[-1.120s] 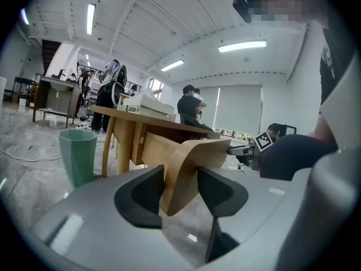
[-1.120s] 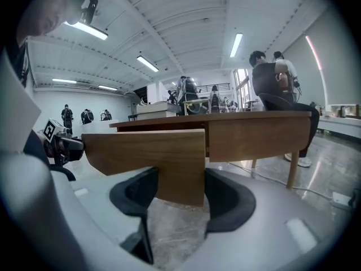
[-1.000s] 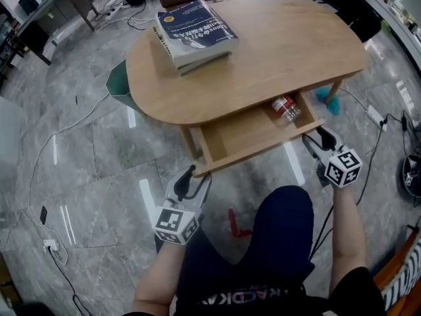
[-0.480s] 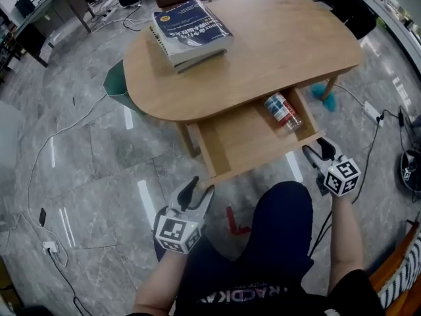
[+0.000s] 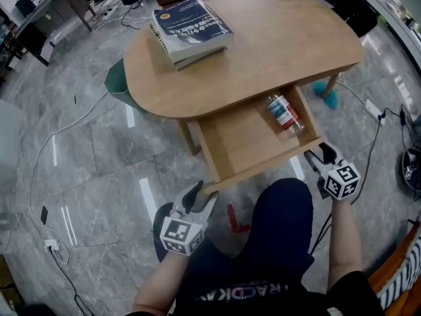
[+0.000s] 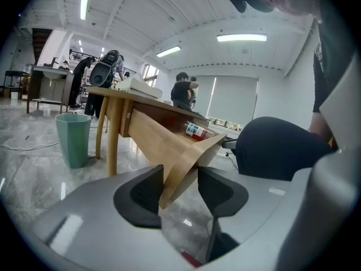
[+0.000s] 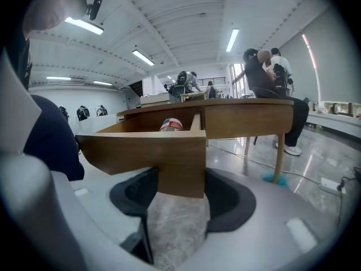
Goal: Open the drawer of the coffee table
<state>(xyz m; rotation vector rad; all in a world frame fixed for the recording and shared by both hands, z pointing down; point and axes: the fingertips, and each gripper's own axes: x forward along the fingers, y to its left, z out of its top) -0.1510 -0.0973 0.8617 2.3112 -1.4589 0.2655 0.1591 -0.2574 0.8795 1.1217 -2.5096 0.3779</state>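
- The person's knee (image 5: 283, 232) fills the bottom of the head view. It hides part of a small red thing (image 5: 235, 219) on the floor, too little of which shows to name.
- The left gripper (image 5: 202, 193) (image 6: 180, 189) is at the drawer's (image 5: 263, 168) front left corner. Its jaws are closed on that corner: the panel edge (image 6: 179, 154) lies against the left pad and meets the top of the right pad.
- The right gripper (image 5: 318, 153) (image 7: 179, 199) is at the front right corner. Its jaws are clamped on the front panel (image 7: 169, 151), which fills the gap between both pads.
- In the head view both grippers' jaw tips are partly tucked under the panel.
- The drawer stands pulled out from under the table (image 5: 296, 38) towards the person. Its long axis runs across in front of the knee, rising a little to the right in the head view, and its open top faces up.
- Its rear part is hidden under the tabletop.
- A bottle (image 5: 285, 114) (image 6: 196, 131) (image 7: 171, 124) lies on its side at the drawer's right end, its long axis roughly front to back. In the right gripper view only its top shows above the panel.
- Books (image 5: 191, 26) are stacked on the table's far left part.
- A green bin (image 5: 118, 84) (image 6: 73, 139) stands on the floor past the table's left end, half hidden by the tabletop in the head view.
- People far behind are too small to make out.
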